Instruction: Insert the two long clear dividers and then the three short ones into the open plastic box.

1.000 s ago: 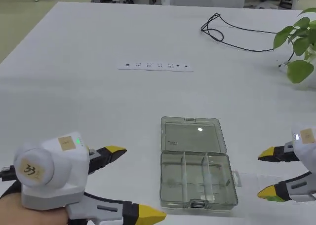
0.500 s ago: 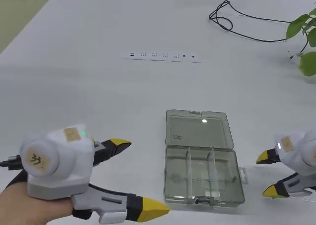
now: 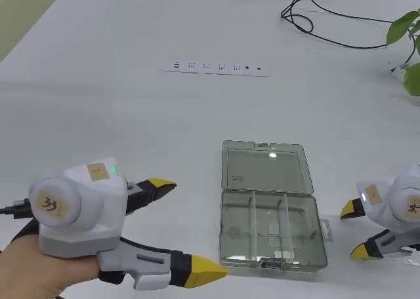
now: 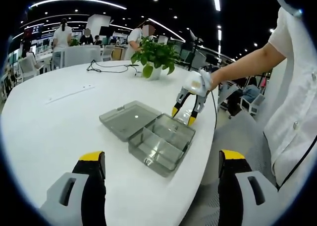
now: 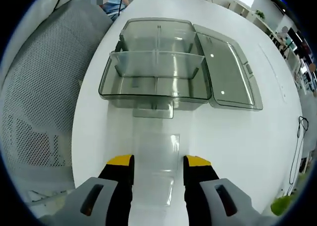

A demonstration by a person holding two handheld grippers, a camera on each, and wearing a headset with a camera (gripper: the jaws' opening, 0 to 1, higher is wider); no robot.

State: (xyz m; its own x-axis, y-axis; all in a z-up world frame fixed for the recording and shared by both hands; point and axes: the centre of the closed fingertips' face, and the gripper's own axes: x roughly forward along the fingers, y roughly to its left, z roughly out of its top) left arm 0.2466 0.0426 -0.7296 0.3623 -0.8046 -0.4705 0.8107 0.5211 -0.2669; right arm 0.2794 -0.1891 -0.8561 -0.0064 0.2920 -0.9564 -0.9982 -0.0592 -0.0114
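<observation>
Smoky clear plastic box (image 3: 224,228) sits open on the white table (image 3: 98,109) near the front edge, with its hinged lid (image 3: 266,169) laid flat behind the base. Two long clear dividers (image 3: 252,220) stand upright in the base, side by side, splitting it into three lanes. There is small print on the lid, too small to read. Flat clear plastic pieces (image 5: 157,149) lie on the table just right of the box; count unclear.

Right claw (image 3: 352,231) hovers low just right of the box, yellow tips aimed at it, jaws moderately apart. In the right gripper view the clear pieces lie flat between and ahead of its tips; cannot tell if they touch. Handwriting on its round end cap is unreadable.

Left claw (image 3: 187,227) is front-left of the box and well apart from it, held in a hand (image 3: 29,273). Its jaws are spread wide with nothing between them. A tan sticker on the round end cap reads "33", and a second tan sticker on top looks blank, with a green light beside it.

Farther back are a white socket strip (image 3: 216,67) flush in the table, a looped black cable (image 3: 328,33) and a green leafy plant (image 3: 410,50) at the right edge. The left gripper view shows a bare forearm (image 4: 242,65) and a white shirt behind the right claw.
</observation>
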